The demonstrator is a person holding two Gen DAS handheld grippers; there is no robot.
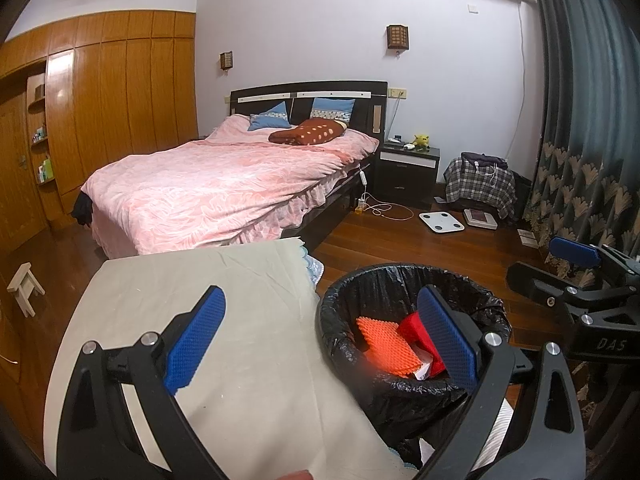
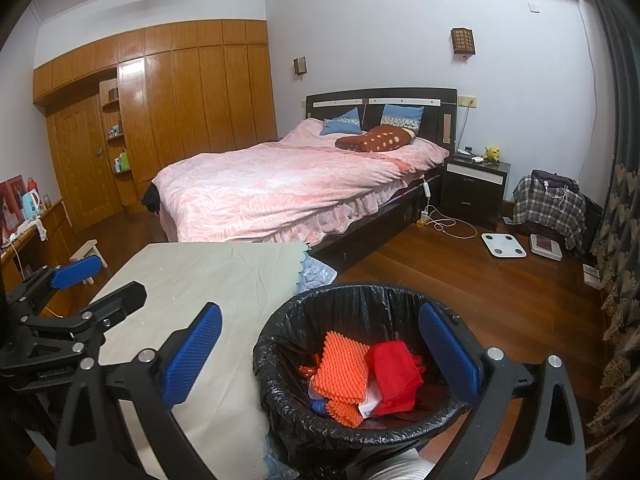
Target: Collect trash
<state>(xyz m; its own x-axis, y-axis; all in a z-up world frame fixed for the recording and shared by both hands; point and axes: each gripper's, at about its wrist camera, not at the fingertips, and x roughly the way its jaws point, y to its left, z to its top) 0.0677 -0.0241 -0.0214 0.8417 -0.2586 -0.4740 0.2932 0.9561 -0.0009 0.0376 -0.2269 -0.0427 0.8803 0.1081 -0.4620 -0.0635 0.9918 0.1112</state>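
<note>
- A bed (image 2: 296,184) with a pink cover fills the back of the room.
- A tabletop (image 2: 224,280) under a pale cloth stands in front of it, bare.
- A bin (image 2: 320,420) lined with a black bag sits just right of the tabletop.
- The left gripper (image 1: 320,340) hangs over the tabletop edge and bin, fingers (image 1: 196,340) spread, holding nothing.
- The right gripper (image 2: 320,352) hangs over the bin, fingers (image 2: 448,352) spread, holding nothing.
- The trash (image 2: 360,376), orange foam netting and a red piece, lies inside the bin.
</note>
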